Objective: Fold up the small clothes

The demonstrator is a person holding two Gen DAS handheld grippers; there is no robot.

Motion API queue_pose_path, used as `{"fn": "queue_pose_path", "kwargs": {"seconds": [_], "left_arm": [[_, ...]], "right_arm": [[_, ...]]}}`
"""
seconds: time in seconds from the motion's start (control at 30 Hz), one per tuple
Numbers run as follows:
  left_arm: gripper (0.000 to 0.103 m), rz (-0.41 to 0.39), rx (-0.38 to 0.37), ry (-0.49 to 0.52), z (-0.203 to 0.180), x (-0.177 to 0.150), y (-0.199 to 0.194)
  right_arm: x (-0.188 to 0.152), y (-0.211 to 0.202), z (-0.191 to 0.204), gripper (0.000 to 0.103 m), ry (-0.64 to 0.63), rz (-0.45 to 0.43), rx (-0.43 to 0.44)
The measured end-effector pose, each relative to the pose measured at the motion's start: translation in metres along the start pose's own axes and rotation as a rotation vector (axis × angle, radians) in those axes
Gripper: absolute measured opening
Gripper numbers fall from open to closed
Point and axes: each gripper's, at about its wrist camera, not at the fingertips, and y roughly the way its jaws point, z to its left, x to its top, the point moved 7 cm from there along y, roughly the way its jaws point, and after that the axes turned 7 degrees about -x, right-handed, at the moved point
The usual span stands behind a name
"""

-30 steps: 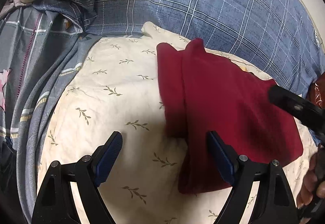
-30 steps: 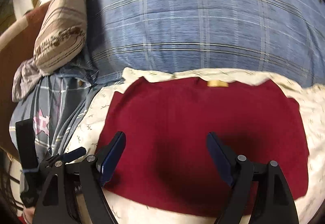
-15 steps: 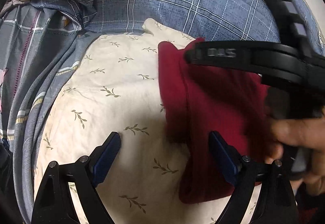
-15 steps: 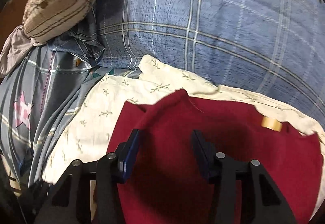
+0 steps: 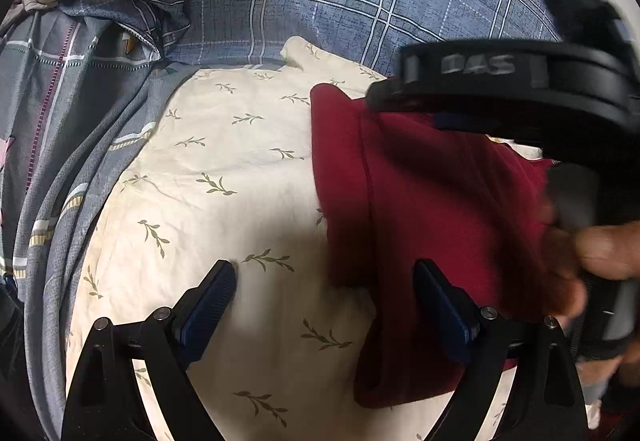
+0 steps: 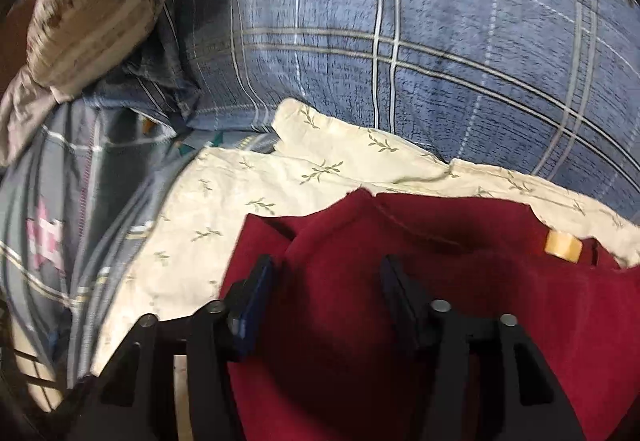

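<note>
Garment [image 5: 432, 201] on leaf-print cloth [image 5: 224, 177] – right gripper [image 6: 326, 281] fingers opening, left gripper [image 5: 324, 297] wide.

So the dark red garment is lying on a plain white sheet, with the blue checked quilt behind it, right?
Not quite. The dark red garment lies on a cream sheet printed with small green leaf sprigs, not a plain white one; the left wrist view shows the sprigs clearly. The blue checked quilt is indeed behind it.

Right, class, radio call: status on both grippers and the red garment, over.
Left gripper open, empty over cream cloth. Right gripper opening over red garment, not gripping. Garment part-folded. Nothing in the way.
</note>
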Motion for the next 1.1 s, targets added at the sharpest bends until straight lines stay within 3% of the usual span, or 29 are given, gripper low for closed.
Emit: {"fn": "queue_pose_path", "kwargs": {"seconds": [0.37,0.57,0.77,0.9,0.93,1.03,1.1], "left_arm": [[0.092,0.001,-0.007,-0.016,0.001,-0.003,-0.003],[0.091,-0.010,-0.036,-0.077,0.006,-0.011,-0.010],[0.091,-0.007,-0.049,-0.105,0.008,-0.008,-0.008],[0.092,-0.004,-0.049,-0.098,0.007,-0.007,-0.007],[0.092,-0.005,-0.050,-0.099,0.008,-0.007,-0.007],[0.093,-0.008,-0.057,-0.100,0.007,-0.005,-0.006],[0.093,-0.017,-0.067,-0.107,0.006,-0.001,-0.004]], "right_arm": [[-0.007,-0.030,0.000,0.072,-0.019,-0.004,-0.012],[-0.002,-0.013,0.023,0.079,-0.028,0.063,0.026],[-0.006,0.019,0.041,0.082,-0.114,0.144,-0.037],[-0.003,0.029,0.042,0.083,-0.161,0.157,-0.022],[-0.001,0.030,0.041,0.080,-0.158,0.154,-0.018],[-0.002,0.041,0.036,0.048,-0.166,0.127,-0.061],[-0.002,0.034,0.035,0.033,-0.161,0.094,-0.025]]}}
